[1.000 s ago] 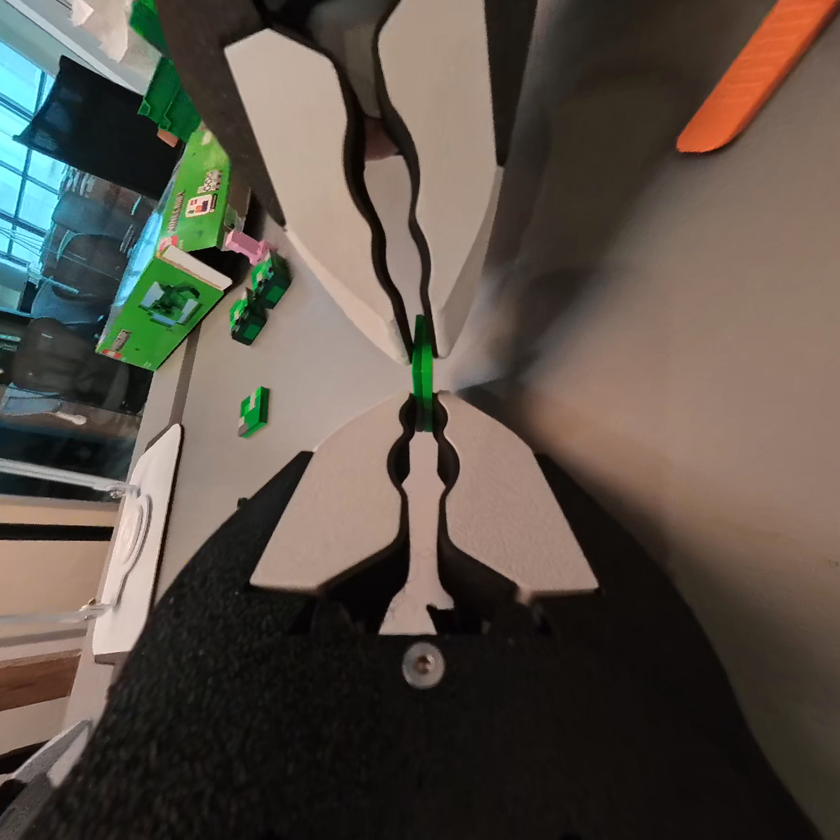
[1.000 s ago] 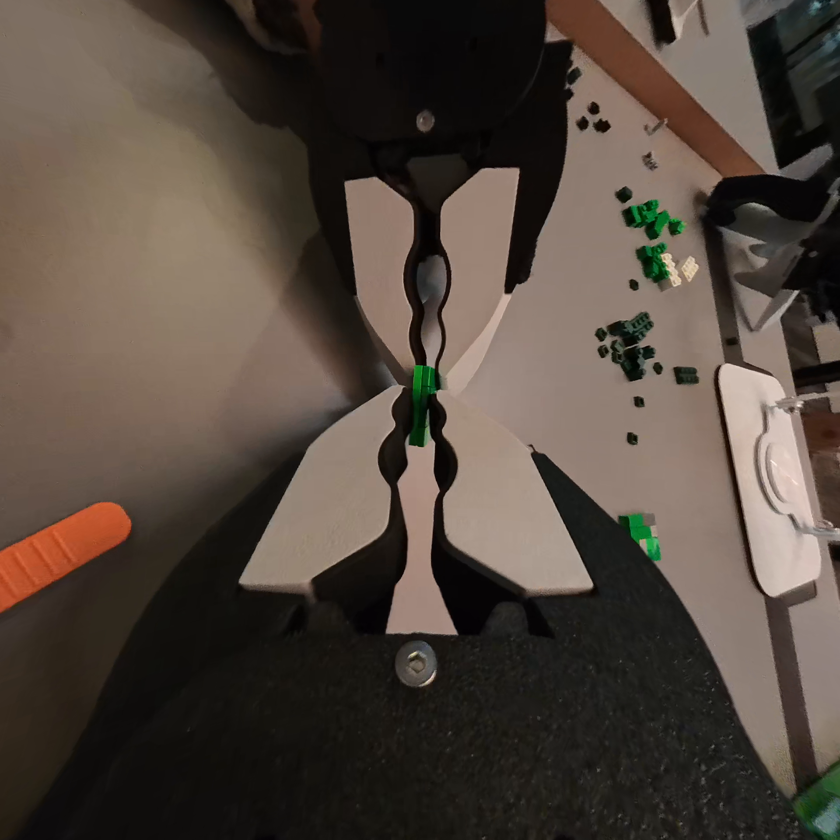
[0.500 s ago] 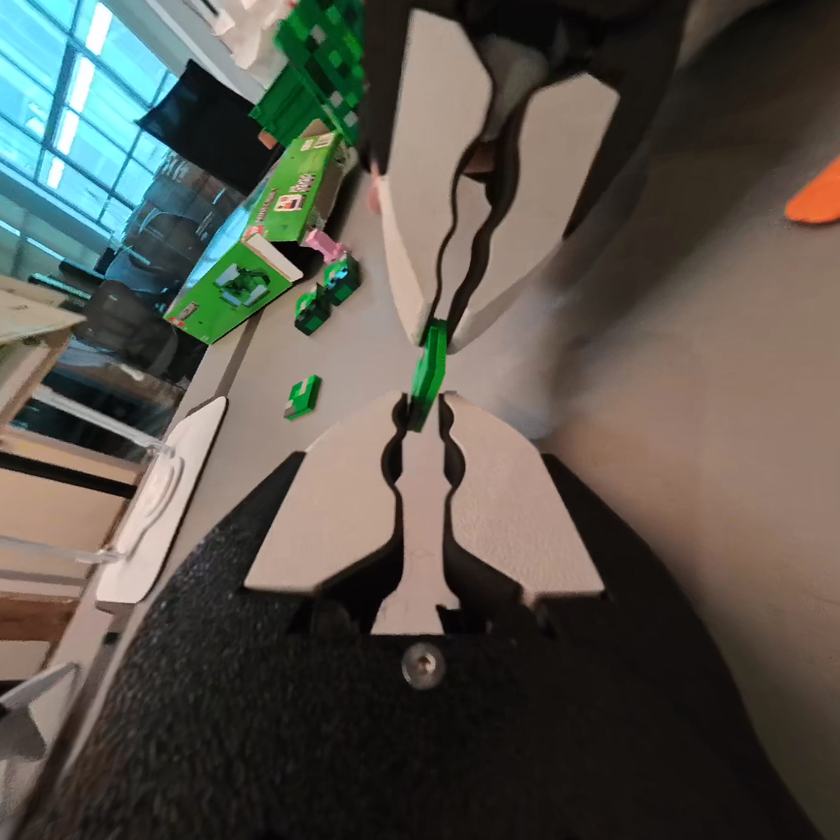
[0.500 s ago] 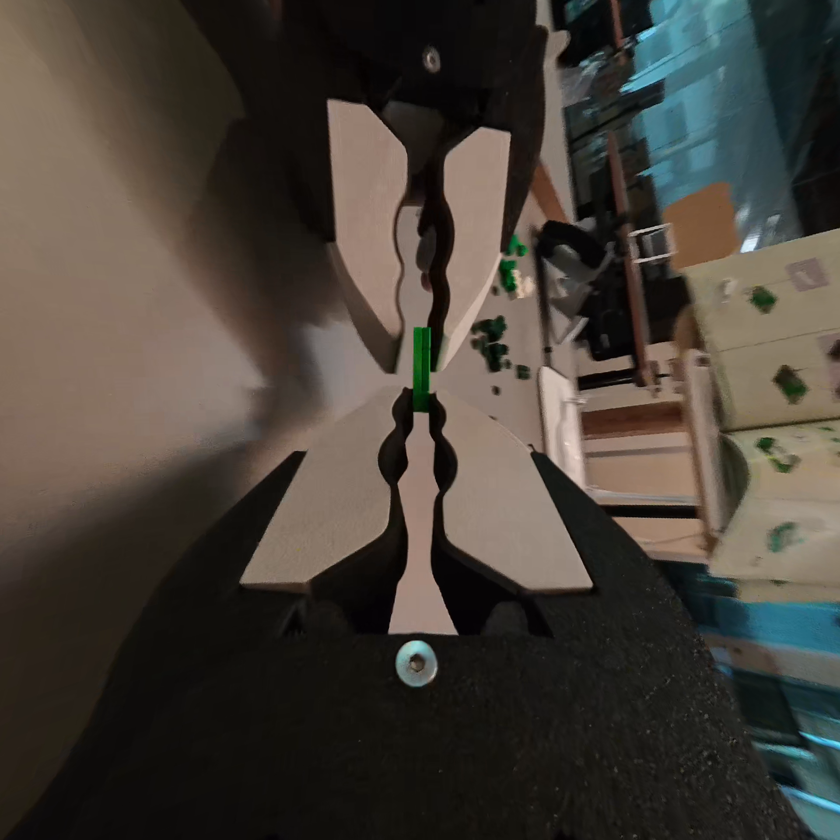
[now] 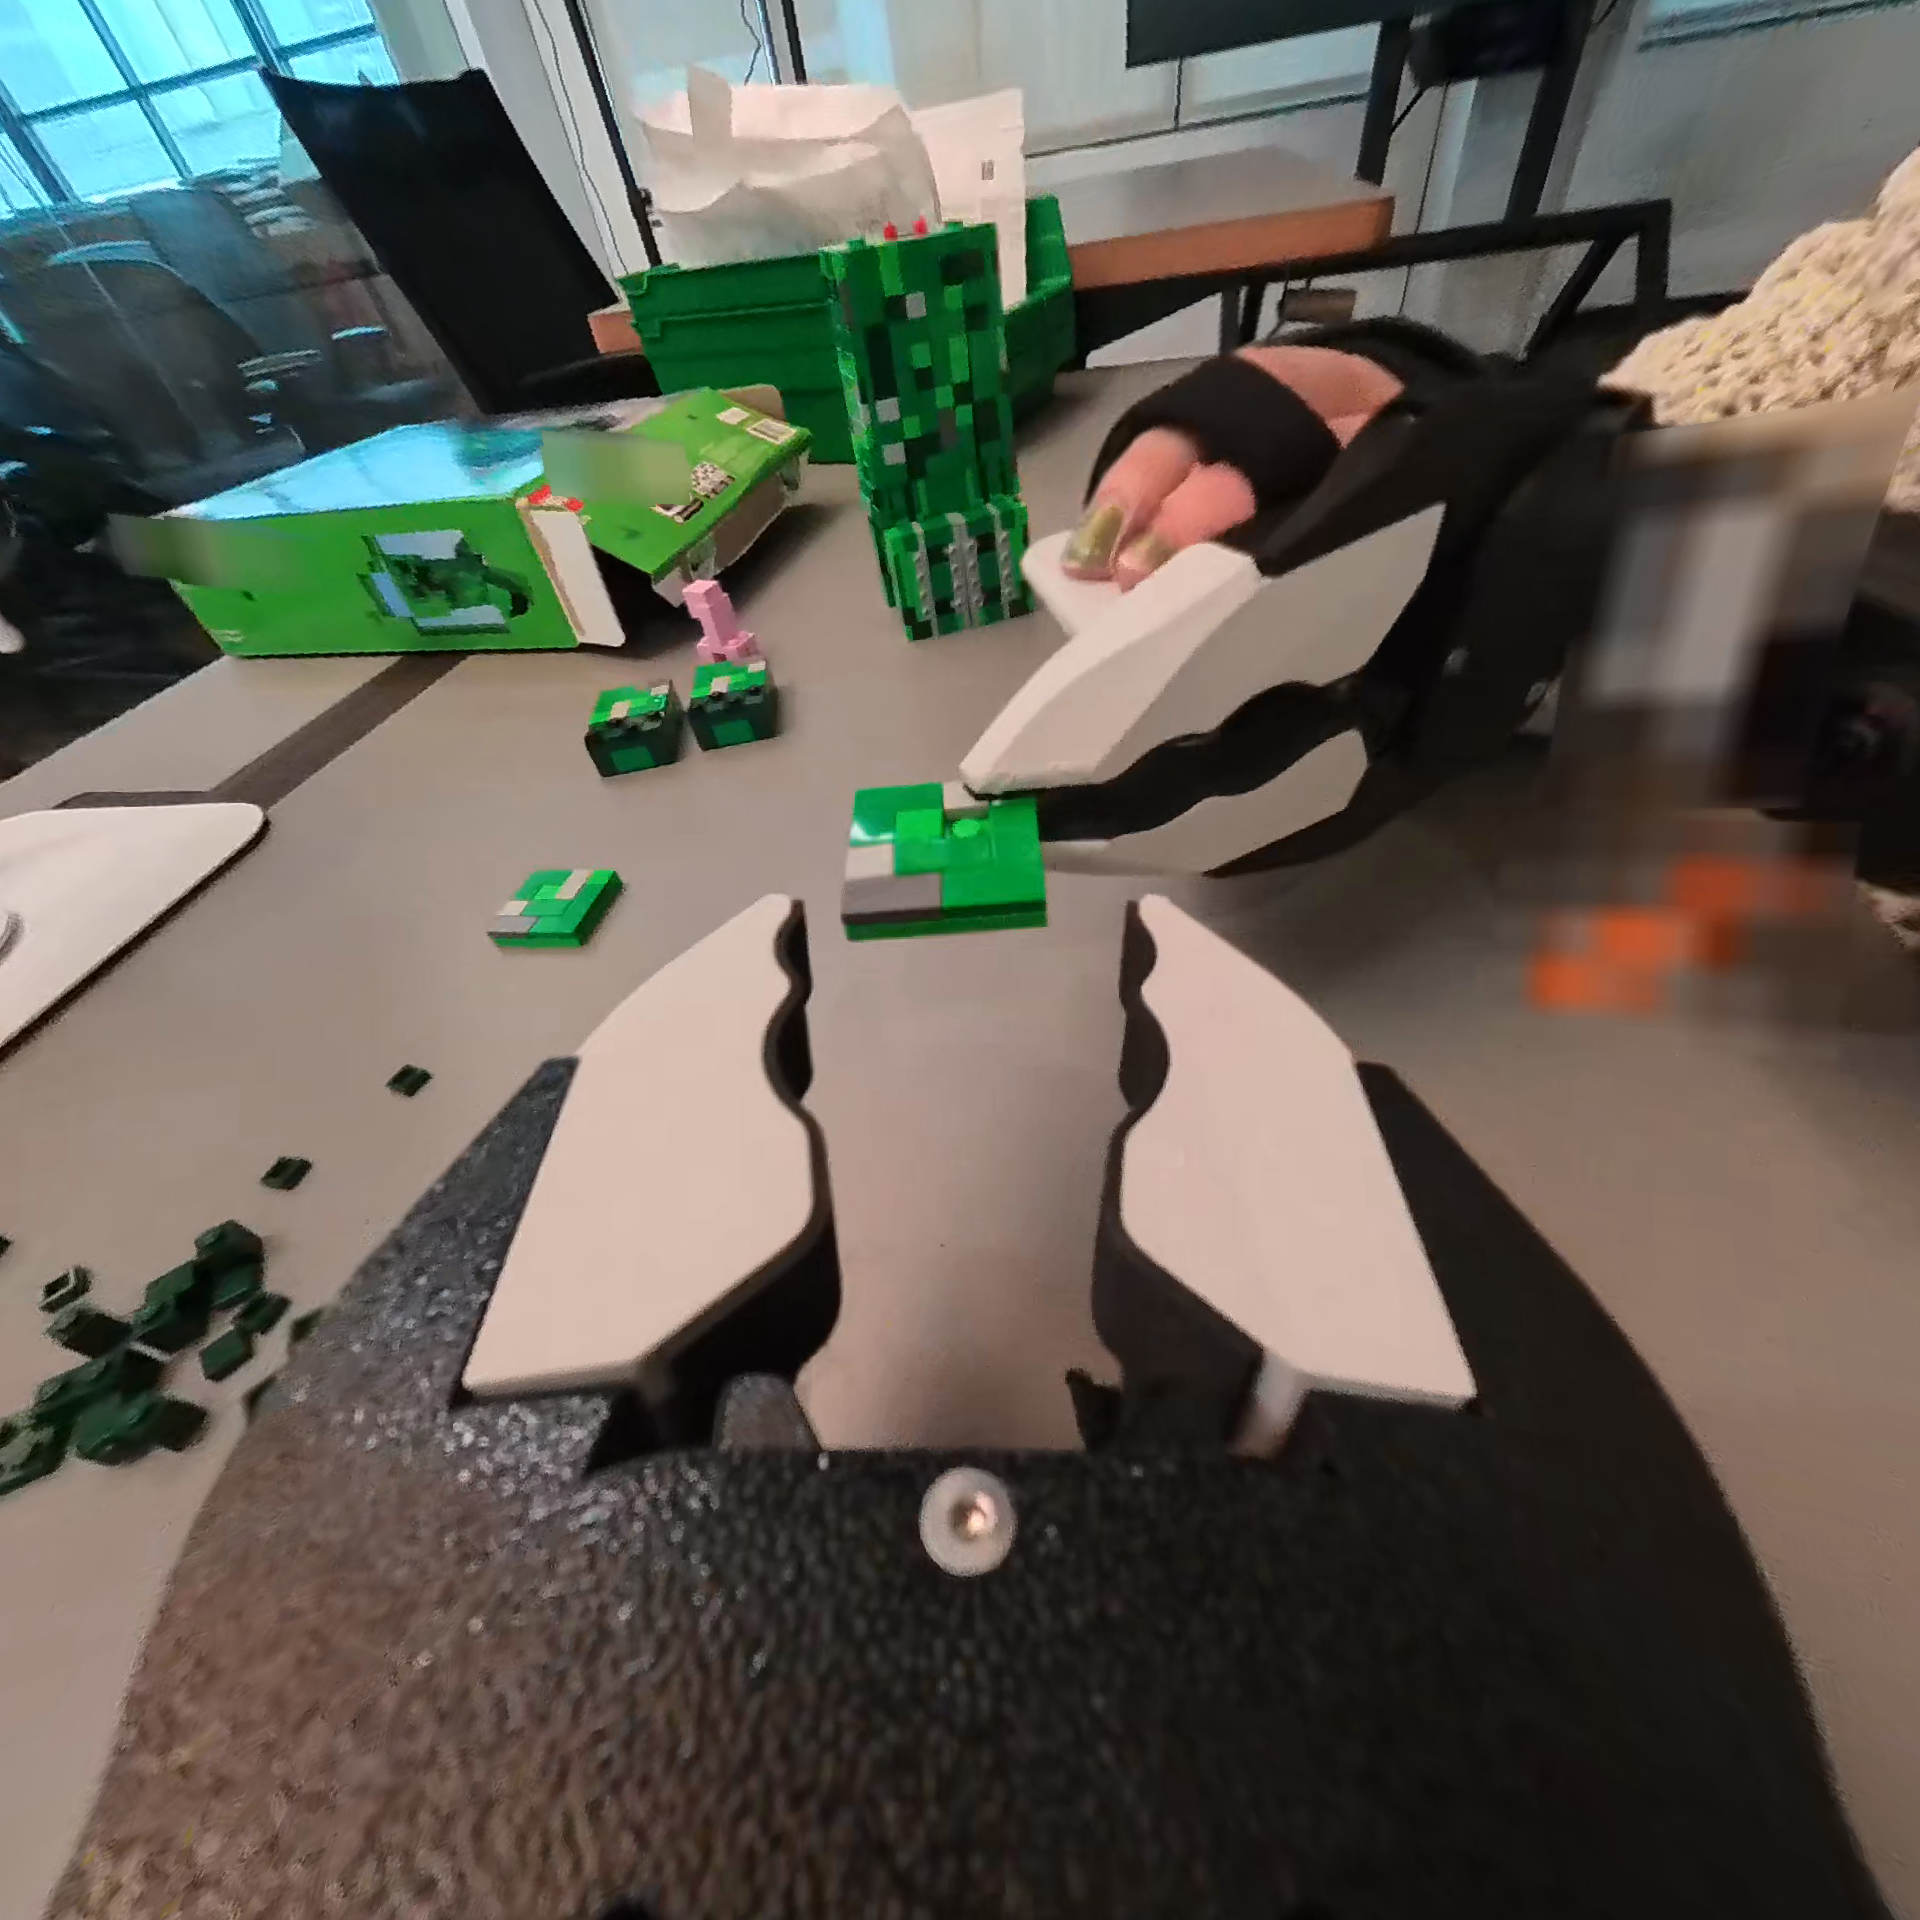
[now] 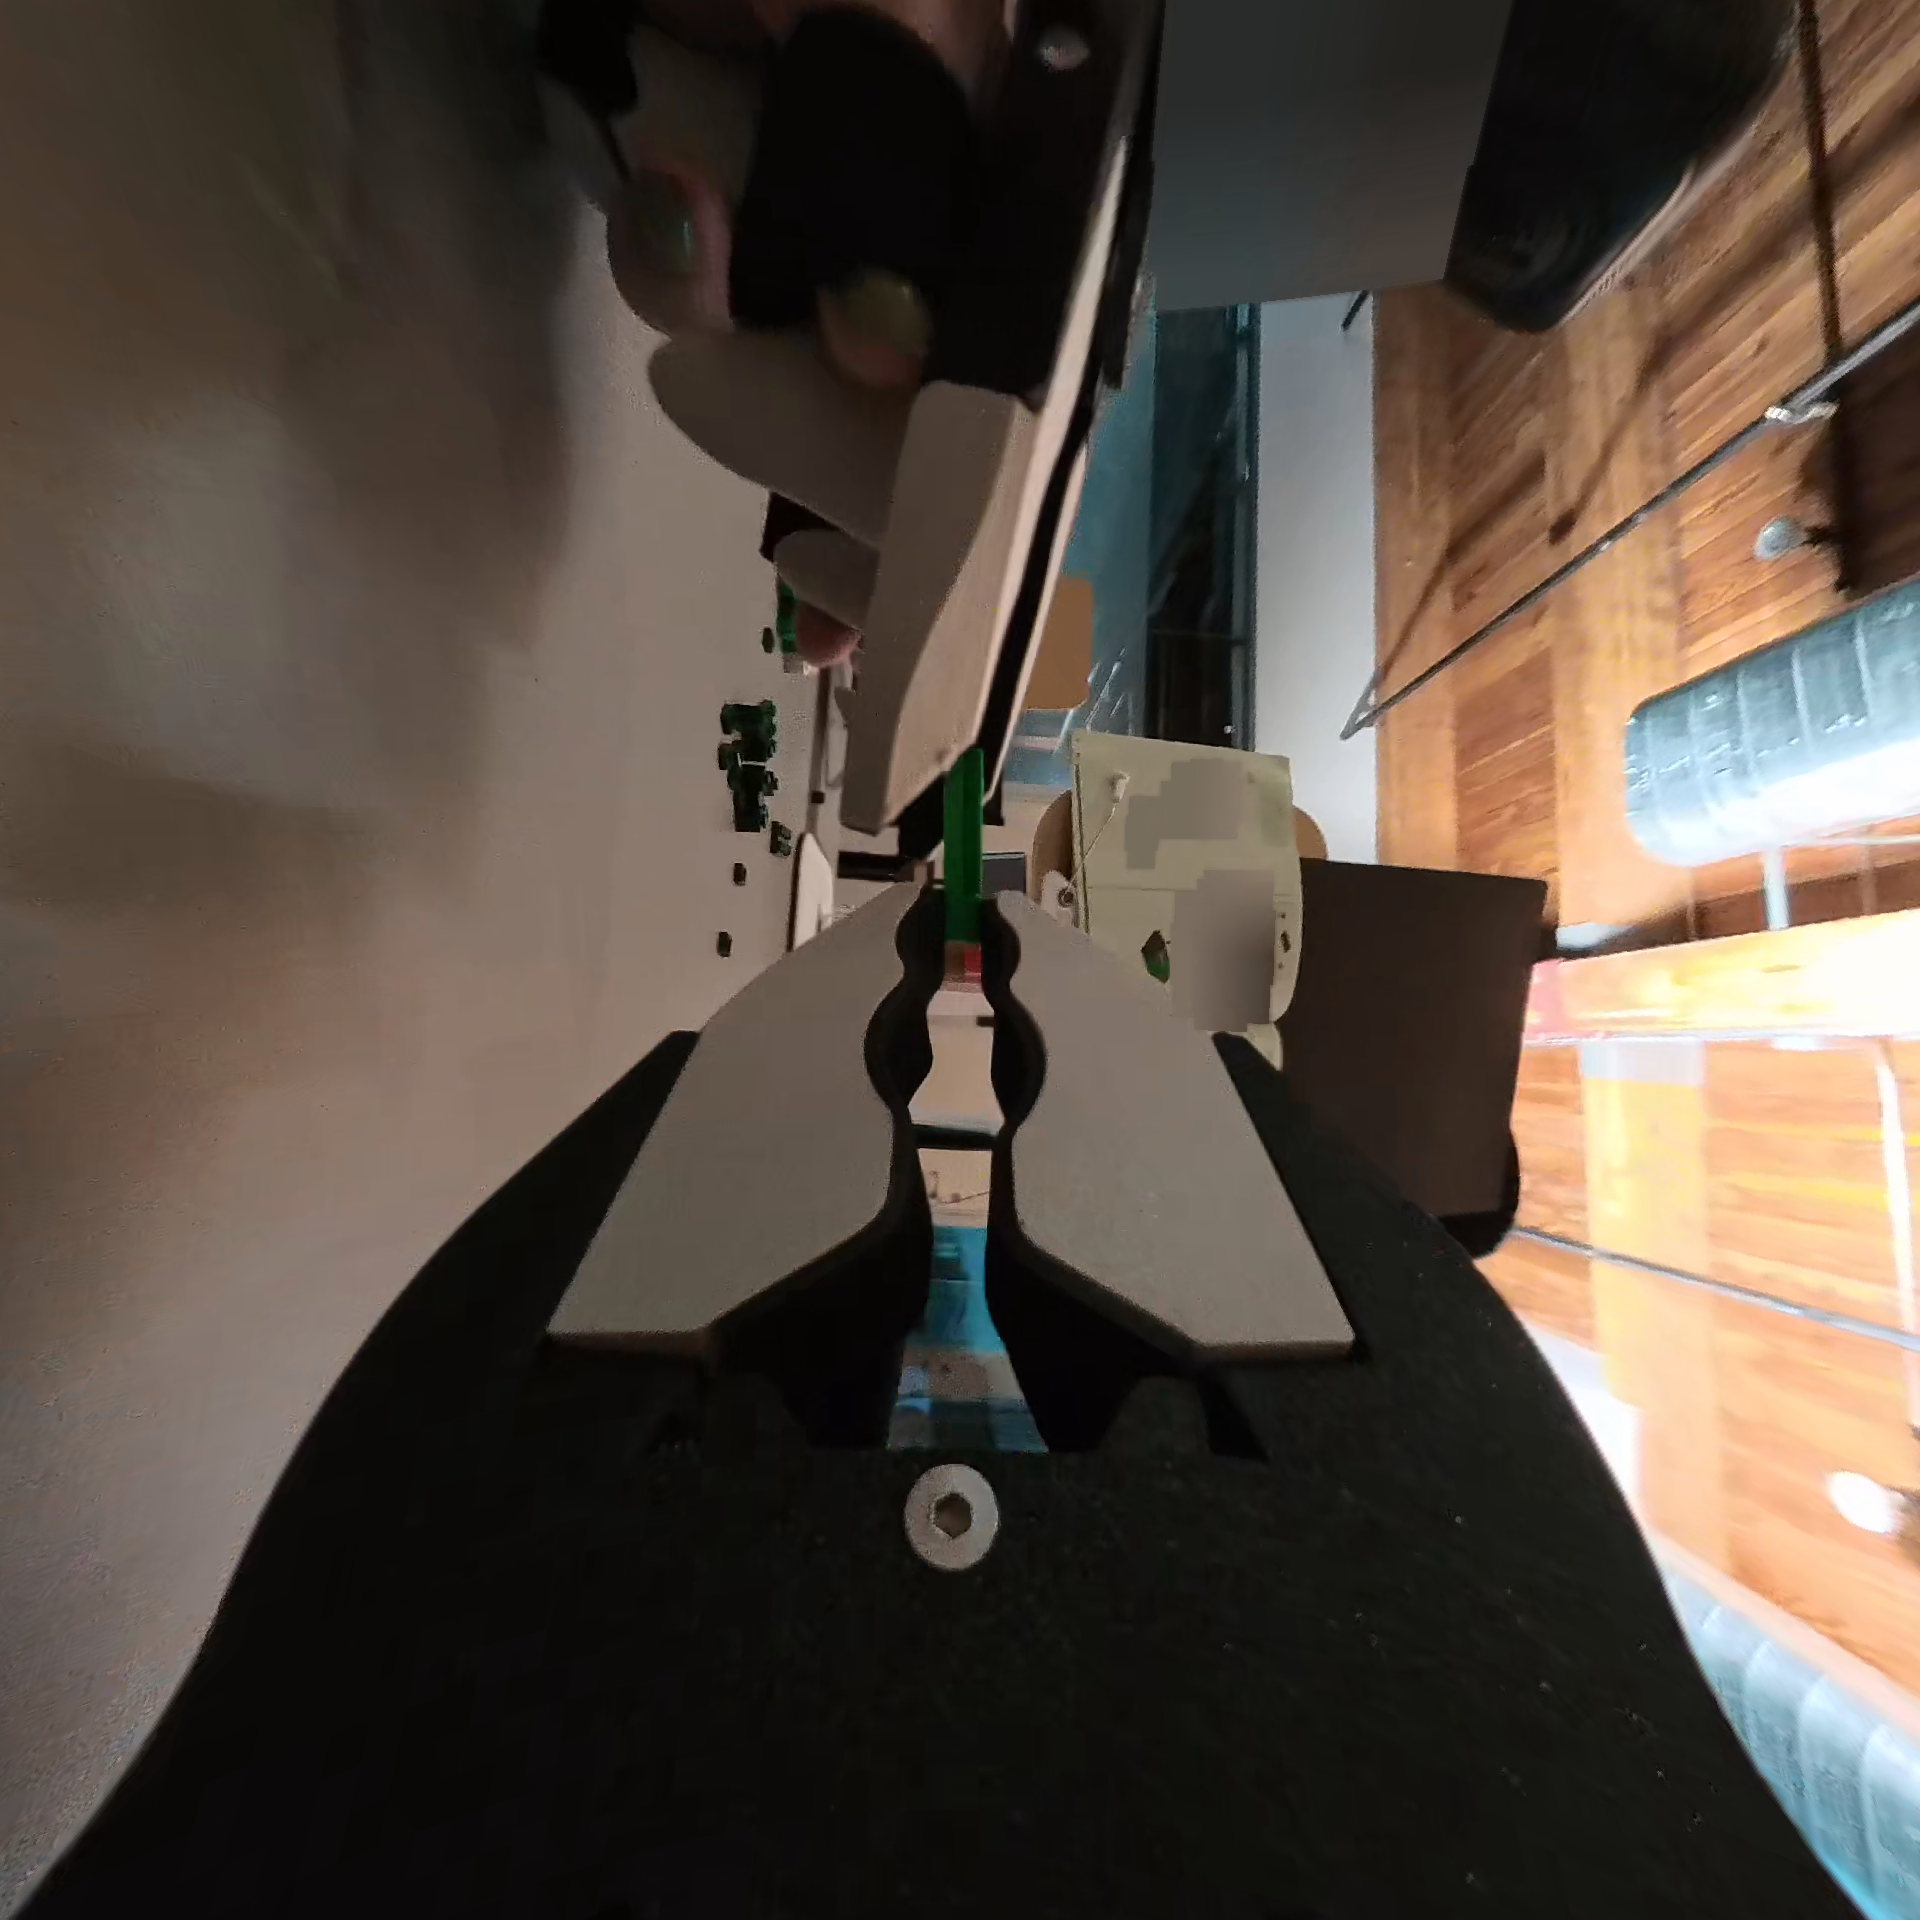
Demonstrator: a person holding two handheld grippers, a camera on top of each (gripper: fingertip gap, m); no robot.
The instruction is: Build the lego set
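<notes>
1. Left gripper, lower centre of the left wrist view: fingers spread wide, grasping nothing; the green tiled plate lies just beyond their tips, at frame centre.
2. Right gripper, entering from the right: jaws clenched on the plate's right edge, holding it flat above the grey table. In the right wrist view the plate appears edge-on between the tips.
3. Left of centre: a smaller tiled plate; two small green cubes; a pink figure.
4. Upper centre: green block tower; upper left, open green box.
5. Lower left: loose dark-green pieces.
</notes>
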